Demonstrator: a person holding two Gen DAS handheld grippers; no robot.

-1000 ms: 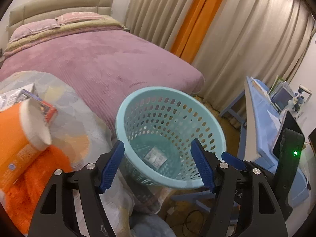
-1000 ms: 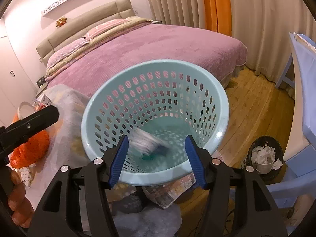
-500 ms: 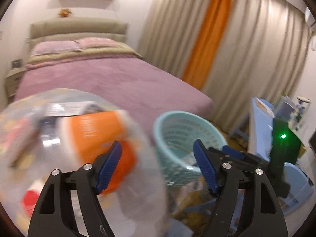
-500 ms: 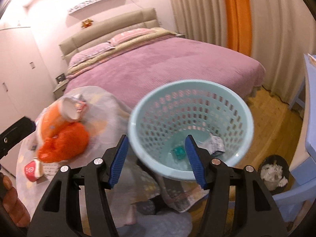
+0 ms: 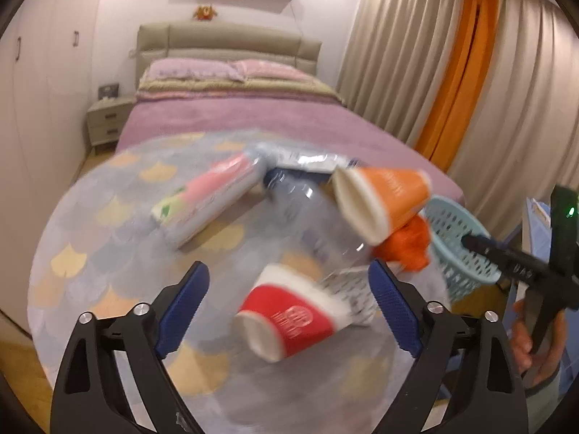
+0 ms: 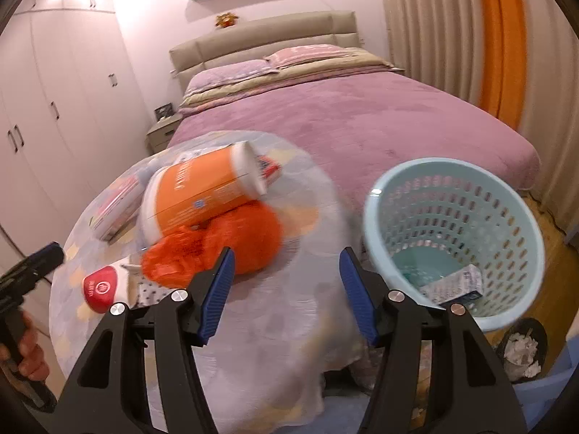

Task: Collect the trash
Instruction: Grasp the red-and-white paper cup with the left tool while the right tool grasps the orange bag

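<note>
Red paper cup (image 5: 293,320) is lying tipped near the table's (image 5: 90,246) front edge; I'm bringing my left gripper (image 5: 287,311), empty with jaws just spreading, around it. I should straddle its middle, squeeze gently. Right gripper (image 6: 286,291) is hanging released, empty, beside the basket (image 6: 383,195).

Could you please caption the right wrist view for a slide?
Open right gripper above a cluttered table, between an orange bag and a blue basket.
</note>
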